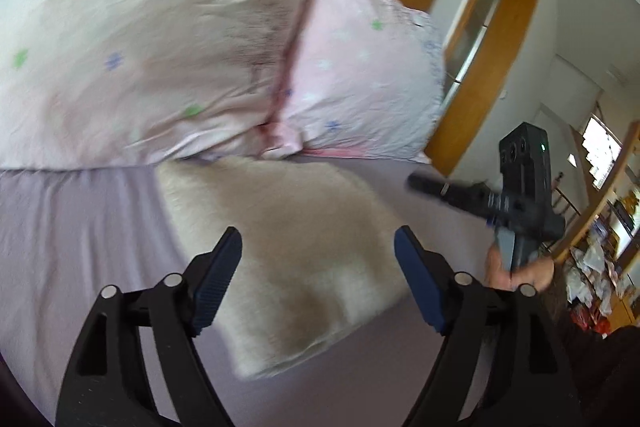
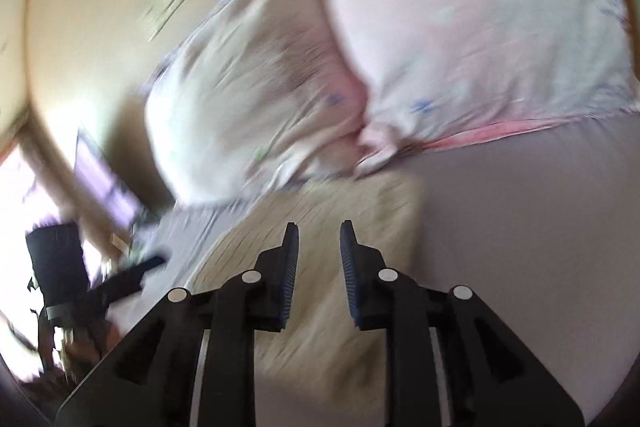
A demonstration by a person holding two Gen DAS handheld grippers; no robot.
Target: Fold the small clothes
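Note:
A cream, fuzzy folded garment (image 1: 304, 259) lies on the lilac bed sheet (image 1: 76, 227); it also shows in the right wrist view (image 2: 320, 291). My left gripper (image 1: 318, 259) is wide open and empty above the garment. My right gripper (image 2: 319, 255) is open with a narrow gap between its pads, empty, above the same garment. The right gripper also appears in the left wrist view (image 1: 432, 187), held by a hand at the garment's right side. Both views are blurred.
Two pillows with pink and cream flowered cases (image 1: 168, 39) lie behind the garment, also seen in the right wrist view (image 2: 460, 39). A wooden headboard (image 1: 488, 59) stands at the right. Cluttered shelves (image 1: 600, 259) are further right.

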